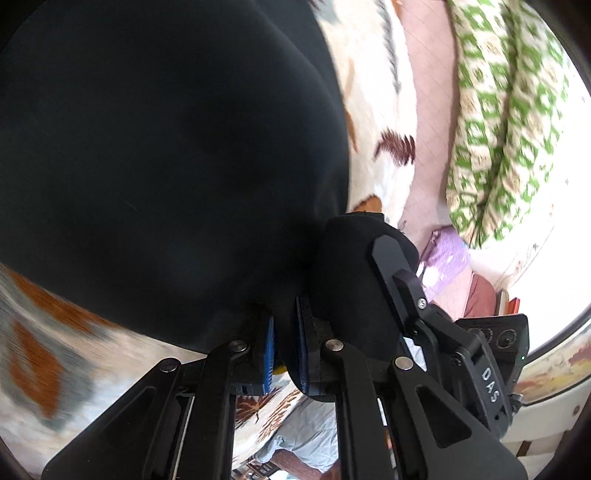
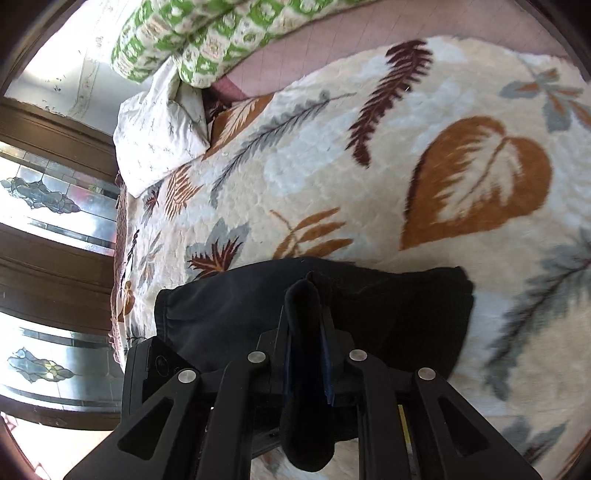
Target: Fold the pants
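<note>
The black pants (image 1: 166,166) fill most of the left wrist view, bulging up close to the lens. My left gripper (image 1: 286,347) is shut on a fold of them, with the cloth pinched between its blue pads (image 1: 269,354). In the right wrist view the pants (image 2: 399,314) lie as a dark band across a leaf-patterned blanket (image 2: 369,166). My right gripper (image 2: 306,332) is shut on a thick roll of the black cloth, which hangs down between its fingers. The two tools sit close together on the same garment.
A green-and-white patterned quilt (image 2: 207,33) and a white pillow (image 2: 159,140) lie at the bed's far end. Pink sheet (image 2: 295,62) shows beyond the blanket. A dark wooden window frame with leaded glass (image 2: 48,199) stands past the bed's left edge.
</note>
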The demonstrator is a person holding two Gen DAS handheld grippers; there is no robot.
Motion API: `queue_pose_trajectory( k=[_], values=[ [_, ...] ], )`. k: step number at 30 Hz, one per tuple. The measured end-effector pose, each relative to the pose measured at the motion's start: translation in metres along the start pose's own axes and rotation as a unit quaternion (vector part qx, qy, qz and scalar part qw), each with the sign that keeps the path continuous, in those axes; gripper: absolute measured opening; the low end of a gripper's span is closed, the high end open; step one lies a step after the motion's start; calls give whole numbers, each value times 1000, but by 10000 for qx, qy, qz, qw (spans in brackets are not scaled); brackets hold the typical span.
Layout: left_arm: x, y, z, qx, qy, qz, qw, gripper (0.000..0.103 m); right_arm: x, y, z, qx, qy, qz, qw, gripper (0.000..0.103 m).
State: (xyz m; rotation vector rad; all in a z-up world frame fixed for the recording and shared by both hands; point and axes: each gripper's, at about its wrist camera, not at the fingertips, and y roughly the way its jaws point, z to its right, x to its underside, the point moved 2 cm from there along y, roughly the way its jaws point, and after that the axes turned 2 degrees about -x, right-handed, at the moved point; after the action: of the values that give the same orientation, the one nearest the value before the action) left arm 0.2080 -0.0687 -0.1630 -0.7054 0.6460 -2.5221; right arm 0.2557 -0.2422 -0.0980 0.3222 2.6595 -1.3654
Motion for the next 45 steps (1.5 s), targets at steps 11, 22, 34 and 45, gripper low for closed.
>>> queue_pose_trajectory(
  k=[11, 22, 34, 45],
  values=[
    [-9, -47, -21, -98, -127, -238, 9996, 9, 12, 25, -29, 278, -88, 6, 9996, 28],
    [5, -116, 4, -954, 1124, 250, 9888, 9, 37, -50, -61, -296, -232, 1022, 9940, 46],
    [2, -88, 80, -2894, 3074, -111, 9064, 26, 125, -21, 37, -2089, 2333, 1635, 9355, 72],
    [-12, -59, 105, -3237, 3404, -77, 8828, 28, 118, 8, 72, -2790, 3690, 2241, 8578, 72]
  ],
)
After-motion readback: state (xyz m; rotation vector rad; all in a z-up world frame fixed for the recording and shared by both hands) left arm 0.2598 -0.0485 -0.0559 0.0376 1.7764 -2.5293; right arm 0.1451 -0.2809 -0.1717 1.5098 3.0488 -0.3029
